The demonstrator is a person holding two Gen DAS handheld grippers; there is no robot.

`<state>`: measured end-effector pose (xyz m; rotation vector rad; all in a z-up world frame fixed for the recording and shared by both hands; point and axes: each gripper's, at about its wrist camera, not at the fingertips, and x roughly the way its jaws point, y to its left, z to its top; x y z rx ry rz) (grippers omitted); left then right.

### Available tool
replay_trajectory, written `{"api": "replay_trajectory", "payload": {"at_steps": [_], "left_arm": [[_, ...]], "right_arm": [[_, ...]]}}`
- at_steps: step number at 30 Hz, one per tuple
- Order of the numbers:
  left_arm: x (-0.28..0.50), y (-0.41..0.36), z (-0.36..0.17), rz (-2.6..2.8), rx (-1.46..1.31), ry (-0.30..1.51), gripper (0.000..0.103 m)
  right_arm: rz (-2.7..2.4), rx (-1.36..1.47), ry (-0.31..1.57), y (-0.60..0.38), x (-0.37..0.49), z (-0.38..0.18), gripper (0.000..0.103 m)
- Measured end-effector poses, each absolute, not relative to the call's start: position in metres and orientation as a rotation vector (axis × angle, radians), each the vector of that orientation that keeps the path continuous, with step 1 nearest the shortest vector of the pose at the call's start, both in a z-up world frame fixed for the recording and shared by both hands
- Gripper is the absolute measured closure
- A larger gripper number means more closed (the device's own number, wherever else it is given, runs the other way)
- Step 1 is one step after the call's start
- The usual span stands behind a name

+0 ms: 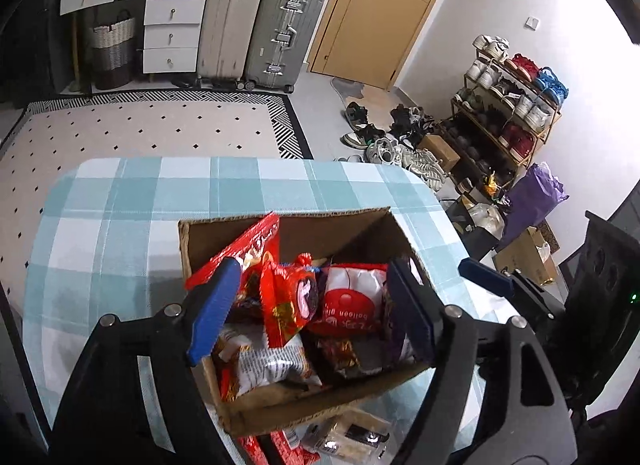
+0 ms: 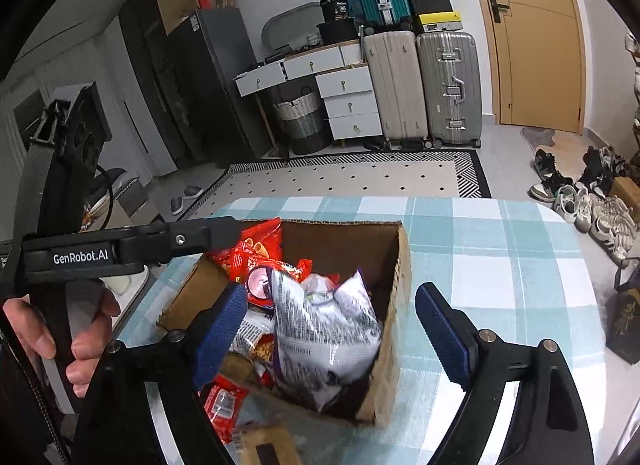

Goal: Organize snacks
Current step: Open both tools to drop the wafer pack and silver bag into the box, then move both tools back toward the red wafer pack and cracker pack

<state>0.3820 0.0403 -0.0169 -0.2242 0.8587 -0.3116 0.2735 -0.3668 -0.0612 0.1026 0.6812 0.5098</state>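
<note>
So there's this open brown cardboard box sitting on a table with a blue-and-white checked cloth, stuffed with crinkly snack packets: a long red bag leaning on the far-left wall, a red-and-white pouch, and a white printed foil bag. A few more packets lie just outside the near wall. Left gripper hangs over the pile, jaws apart, gripping nothing. Right gripper spread wide, empty too.
</note>
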Motion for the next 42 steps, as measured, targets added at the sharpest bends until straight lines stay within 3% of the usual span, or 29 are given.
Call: {"api": "replay_trajectory", "payload": {"at_steps": [19, 36, 42], "left_arm": [[0.286, 0.048, 0.022, -0.223, -0.132, 0.736, 0.018], [0.2, 0.047, 0.045, -0.14, 0.004, 0.622, 0.014], [0.171, 0.046, 0.043, -0.13, 0.016, 0.599, 0.005]], "right_arm": [[0.55, 0.049, 0.585, -0.352, 0.199, -0.017, 0.013], [0.57, 0.058, 0.52, -0.351, 0.131, 0.005, 0.009], [0.576, 0.07, 0.51, -0.351, 0.11, 0.001, 0.007]]}}
